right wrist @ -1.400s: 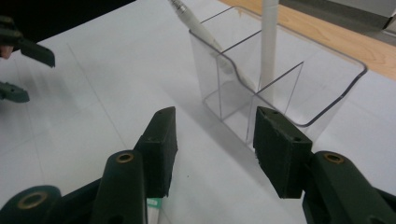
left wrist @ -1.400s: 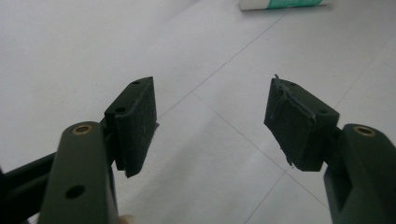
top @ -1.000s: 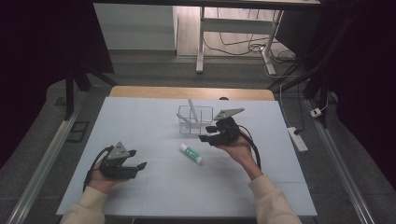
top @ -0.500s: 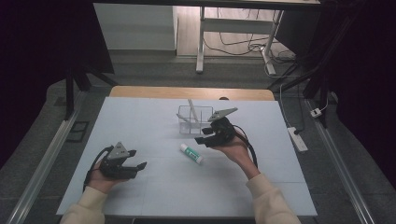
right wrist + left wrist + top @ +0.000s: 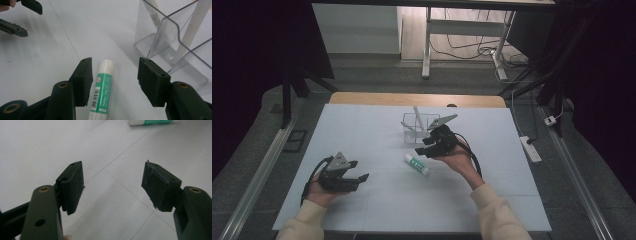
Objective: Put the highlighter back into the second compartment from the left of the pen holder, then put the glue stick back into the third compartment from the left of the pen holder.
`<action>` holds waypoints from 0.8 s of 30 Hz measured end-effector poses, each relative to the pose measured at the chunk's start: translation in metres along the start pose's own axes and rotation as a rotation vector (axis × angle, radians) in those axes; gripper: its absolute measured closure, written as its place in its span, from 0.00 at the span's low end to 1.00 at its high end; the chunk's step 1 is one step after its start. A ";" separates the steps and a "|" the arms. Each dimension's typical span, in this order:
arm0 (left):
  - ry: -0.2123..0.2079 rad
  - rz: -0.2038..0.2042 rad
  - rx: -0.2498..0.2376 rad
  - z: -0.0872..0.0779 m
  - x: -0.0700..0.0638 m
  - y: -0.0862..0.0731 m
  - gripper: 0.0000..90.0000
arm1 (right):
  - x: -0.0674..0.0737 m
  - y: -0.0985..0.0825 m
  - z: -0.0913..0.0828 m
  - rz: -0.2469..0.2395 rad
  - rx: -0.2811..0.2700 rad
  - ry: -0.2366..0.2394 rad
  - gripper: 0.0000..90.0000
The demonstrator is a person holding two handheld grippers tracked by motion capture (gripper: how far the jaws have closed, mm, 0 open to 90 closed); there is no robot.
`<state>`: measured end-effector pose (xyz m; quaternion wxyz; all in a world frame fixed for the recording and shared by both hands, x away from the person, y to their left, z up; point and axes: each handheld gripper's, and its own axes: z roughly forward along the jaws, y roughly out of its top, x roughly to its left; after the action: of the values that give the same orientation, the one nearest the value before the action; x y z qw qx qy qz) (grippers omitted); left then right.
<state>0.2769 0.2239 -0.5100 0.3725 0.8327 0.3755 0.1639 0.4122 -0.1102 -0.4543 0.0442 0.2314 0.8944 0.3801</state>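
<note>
A pale bench [image 5: 362,125] is seen from above, with a person's two forearms coming in from the bottom edge. At the left, the left gripper [image 5: 360,177] rests low on the bench in the person's hand, well apart from everything else. In the left gripper view its two black fingers [image 5: 72,186] stand spread wide, released, with bare bench surface between them and one end of the glue stick at the top edge.

Near the middle of the bench lies the glue stick [image 5: 417,164], white at both ends with a green label, flat on its side and angled. In the right gripper view it lies lengthwise on the bench between the fingers, close beside the left-hand one [image 5: 83,80], cap end pointing away from the camera; whether that finger touches it cannot be told. A clear gap shows to the other finger.

Just right of the glue stick in the high view, the right gripper [image 5: 426,148] hovers over it, tilted down, its fingers released and holding nothing.

Behind that gripper stands a clear plastic organiser [image 5: 411,122] with compartments. A white stick-like item [image 5: 417,114] leans upright inside it. In the right gripper view the organiser's walls sit near the right-hand finger.
</note>
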 end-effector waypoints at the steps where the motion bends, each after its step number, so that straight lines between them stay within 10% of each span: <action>1: 0.000 0.000 0.000 0.000 0.000 0.000 0.38 | 0.000 0.000 0.001 0.002 0.009 0.000 0.50; 24: -0.001 0.003 0.002 0.000 0.000 0.000 0.38 | -0.001 0.002 0.037 0.031 0.097 0.018 0.49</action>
<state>0.2770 0.2236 -0.5103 0.3716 0.8338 0.3742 0.1634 0.4229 -0.0847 -0.4791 0.0191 0.2437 0.9084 0.3392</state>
